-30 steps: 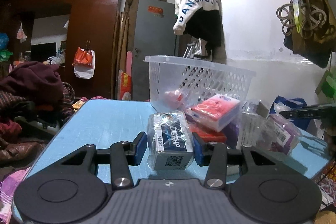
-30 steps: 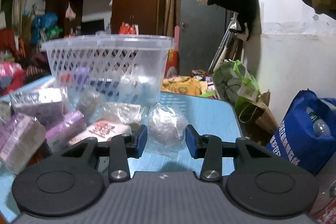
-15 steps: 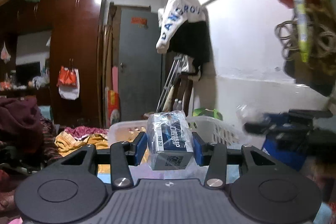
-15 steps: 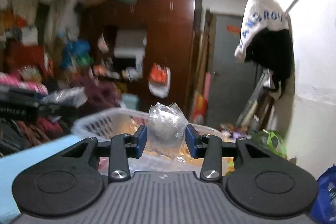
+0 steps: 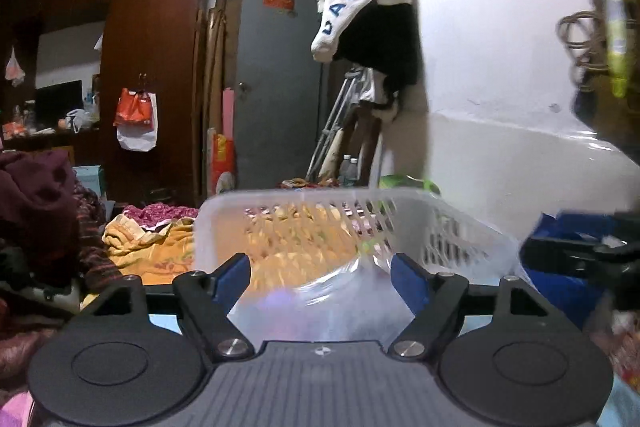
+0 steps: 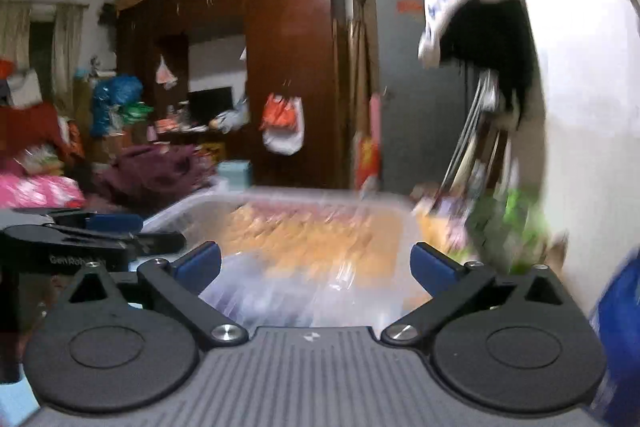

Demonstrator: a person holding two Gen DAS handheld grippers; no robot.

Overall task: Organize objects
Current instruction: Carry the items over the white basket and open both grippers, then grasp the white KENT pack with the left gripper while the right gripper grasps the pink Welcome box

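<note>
Tongs on the left (image 5: 321,277) stand spread wide with nothing between the blue pads, poised over the white plastic basket (image 5: 404,205), whose near rim fills the gap. From the left wrist view the basket looks translucent, with slotted lattice walls, and blurred orange and clear-wrapped shapes lie inside it; what they are cannot be made out. It seems light and somewhat flexible, so a hold on the thick rolled rim would likely serve better than the thin lattice, which could bend or crack. The right tongs (image 5: 580,253) show dark at the right edge.

From the right wrist view, the right tongs (image 6: 316,265) are likewise spread and empty, hovering above the same basket (image 6: 192,205). Motion blur smears the contents into orange and glossy clear patches; crinkly wrapping of that sort would probably be slippery and soft to pinch. The left tongs (image 6: 116,227) sit just beside the basket's left rim.
</note>
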